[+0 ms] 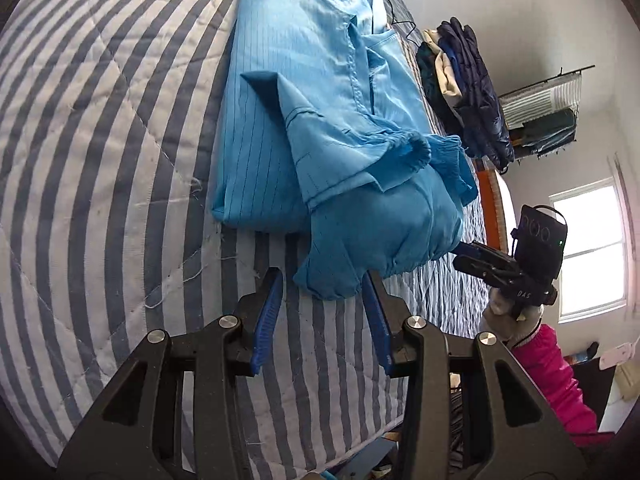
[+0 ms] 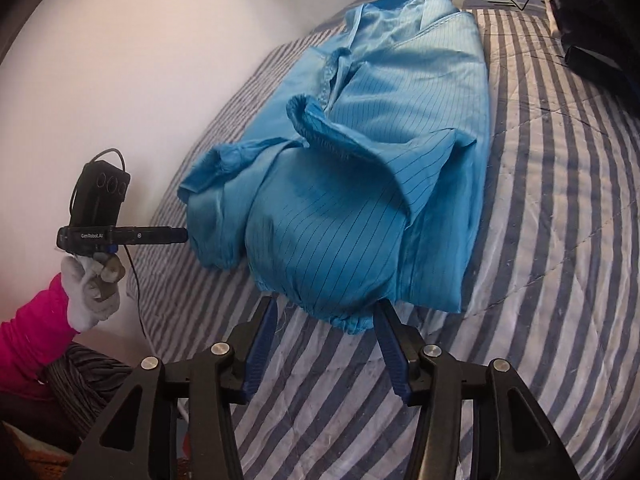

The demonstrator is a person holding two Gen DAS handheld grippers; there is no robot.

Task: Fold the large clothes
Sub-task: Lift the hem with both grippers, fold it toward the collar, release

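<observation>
Left gripper (image 1: 322, 280): jaws parted, blue pads clear of cloth, nothing gripped. The garment's (image 1: 304, 128) near bunched hem lies between the tips, towards twelve o'clock, just beside the right-hand pad.

Right gripper (image 2: 326, 308): likewise released, jaws apart, the elastic hem edge lying between the tips but not pinched. In its view the left gripper sits out at nine o'clock, held by a gloved hand (image 2: 94, 286) with a pink sleeve (image 2: 30, 328) behind.

Garment: blue pinstriped work coat, folded lengthwise into a long bundle on the striped quilt (image 1: 100, 160), running away from the grippers to the collar at the far end. Two cuffed sleeves lie crossed and loose on top at mid-length.

Beyond, at two o'clock in the left view: a stack of folded clothes (image 1: 464, 88), close to the coat's far edge.

Risks, as I judge them:
- Slick fabric; the puffed near hem could spring back and undo the fold once let go.
- Loose sleeves could slide off sideways if the bundle is lifted for the next fold.
- A grip on the top layer only would peel it from those beneath.
- A wide swing could drag the quilt or nudge the stack.
</observation>
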